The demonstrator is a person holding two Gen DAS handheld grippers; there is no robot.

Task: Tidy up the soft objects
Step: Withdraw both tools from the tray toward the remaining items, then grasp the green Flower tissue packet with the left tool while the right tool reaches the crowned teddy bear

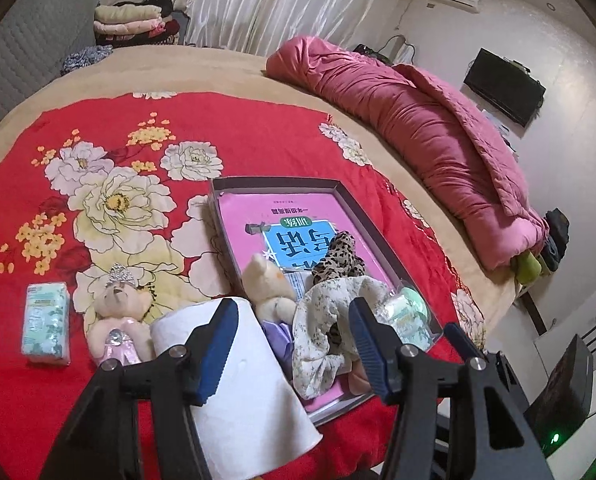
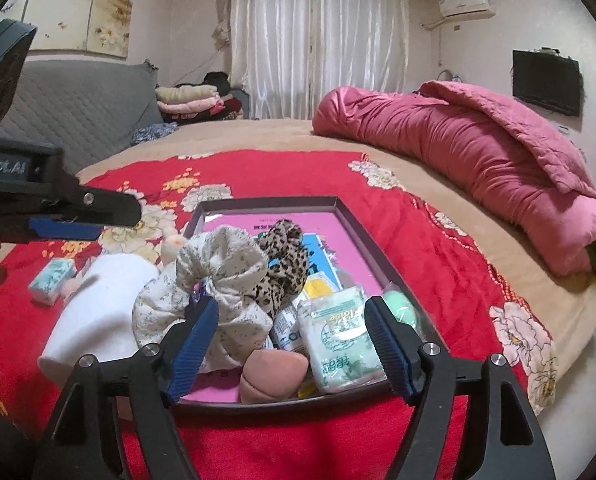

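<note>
Bedroom; bed covered by a red floral plush blanket (image 1: 258,140) over a tan bedspread (image 2: 282,136); a rolled pink quilted duvet (image 1: 417,120) lies along the far edge; white pleated curtains (image 2: 317,40) behind, grey quilted headboard (image 2: 86,104) at the left, folded blankets stacked beside it; wall-mounted black TV (image 2: 545,82) and white air conditioner (image 2: 463,4) on the right wall.

Shallow dark cardboard box lid (image 2: 361,236) sits on the red blanket, lined with a glossy pink booklet (image 1: 254,220); inside it: cream floral fabric scrunchie (image 2: 218,280), leopard-print fabric scrunchie (image 2: 286,260), peach teardrop makeup sponge (image 2: 270,376), mint-green makeup sponge (image 2: 401,312), crinkly plastic tissue pack (image 2: 341,340), and a cream plush toy with purple dress (image 1: 266,284) leaning at the left wall.

Outside the lid, on the blanket to its left: white paper towel roll (image 1: 234,368) lying on its side, touching the lid's edge; pink-dressed plush bear with silver crown (image 1: 116,312) just beside it; mint patterned tissue pack (image 1: 46,320) further left.

Left gripper (image 1: 292,344): jaws apart, nothing between the pads, above the roll and the lid's left edge; right gripper (image 2: 292,348): jaws wide, gripping nothing, over the lid's near end, peach sponge and tissue pack below the gap.
</note>
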